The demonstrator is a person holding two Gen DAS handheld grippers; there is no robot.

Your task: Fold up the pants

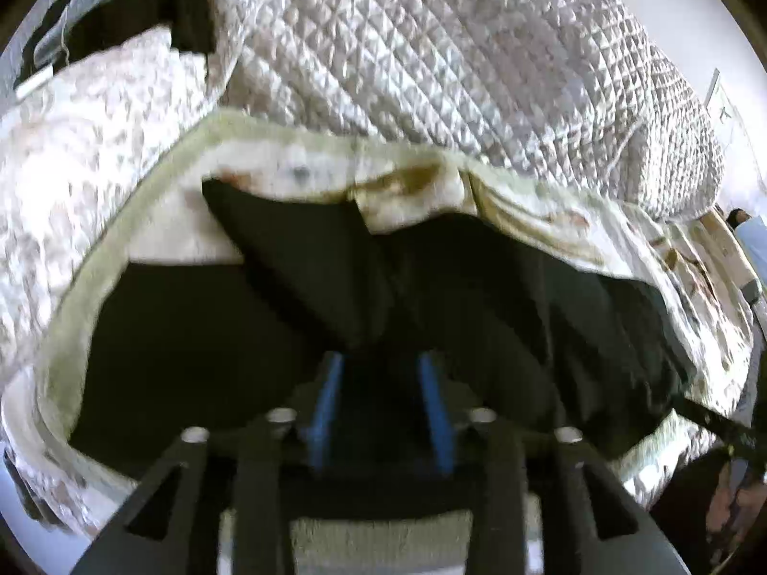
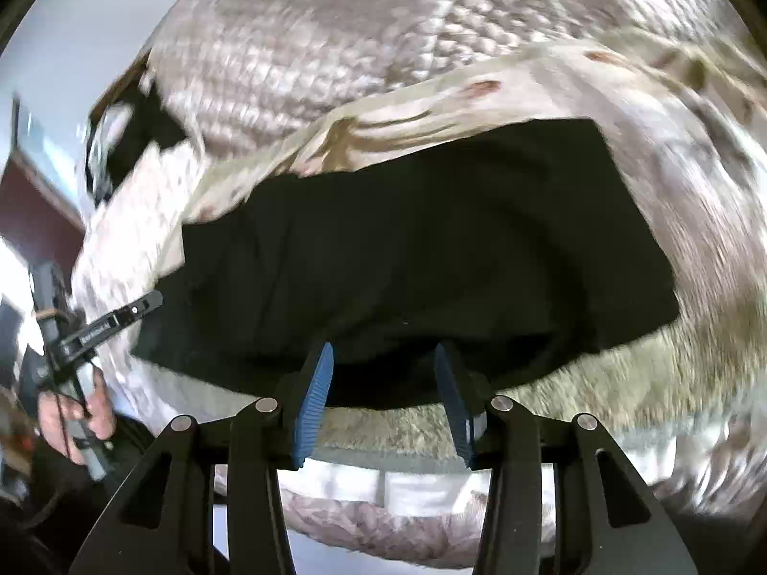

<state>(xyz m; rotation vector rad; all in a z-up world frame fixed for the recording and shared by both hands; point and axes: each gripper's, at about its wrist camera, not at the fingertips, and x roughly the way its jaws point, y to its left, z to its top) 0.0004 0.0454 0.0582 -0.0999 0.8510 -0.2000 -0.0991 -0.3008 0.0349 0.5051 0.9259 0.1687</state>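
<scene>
The left gripper [image 1: 381,373] points down at the black pants [image 1: 431,282], which lie spread on a pale printed bedcover [image 1: 158,220]. Its two blue pads [image 1: 331,393] stand apart, with dark cloth showing in the gap between them; whether the pads touch the cloth cannot be told. A fold of the pants runs diagonally from the upper left toward the gripper. Behind the pants a quilted white blanket [image 1: 455,62] is heaped up. A second dark cloth [image 1: 189,5] lies at the upper left. The picture is slightly blurred.
</scene>
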